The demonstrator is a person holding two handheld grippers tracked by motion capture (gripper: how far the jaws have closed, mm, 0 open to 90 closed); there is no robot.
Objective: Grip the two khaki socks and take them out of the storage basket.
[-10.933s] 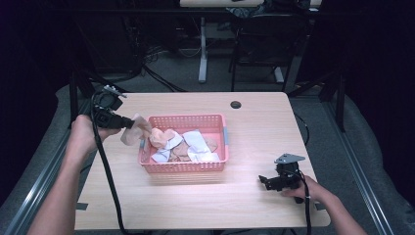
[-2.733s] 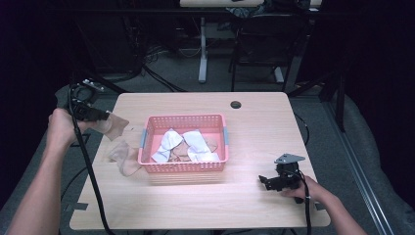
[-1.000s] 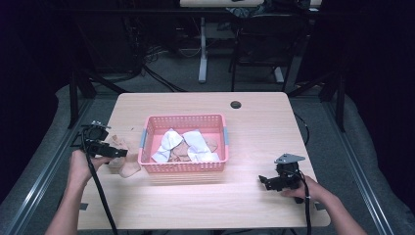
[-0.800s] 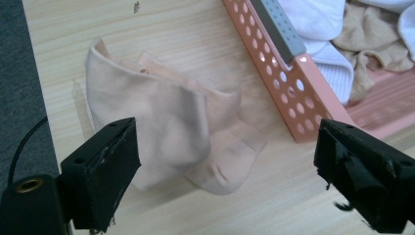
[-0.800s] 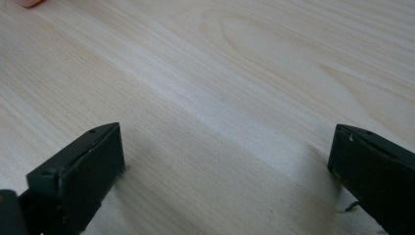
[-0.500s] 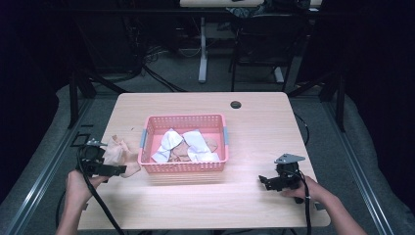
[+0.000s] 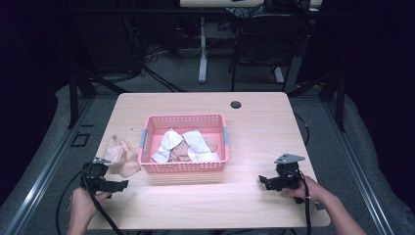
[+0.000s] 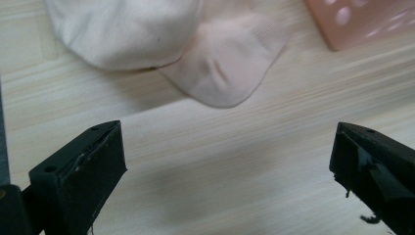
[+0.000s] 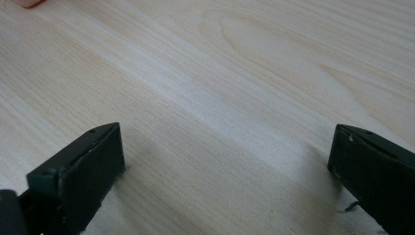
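A pink basket (image 7: 185, 167) of folded cloths (image 7: 166, 145) sits mid-tabletop (image 7: 264, 132); a dark round hole (image 7: 236, 104) marks the far edge.

The left black two-jaw gripper (image 7: 115, 184) had just been opening, nothing between its jaws; the right black two-jaw gripper (image 7: 263, 180) gaped wide, low and level.

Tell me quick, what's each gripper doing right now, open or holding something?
Left gripper: open, jaws just opened, nothing between them; the peach socks lie ahead on the table.
Right gripper: open, empty, over bare table.
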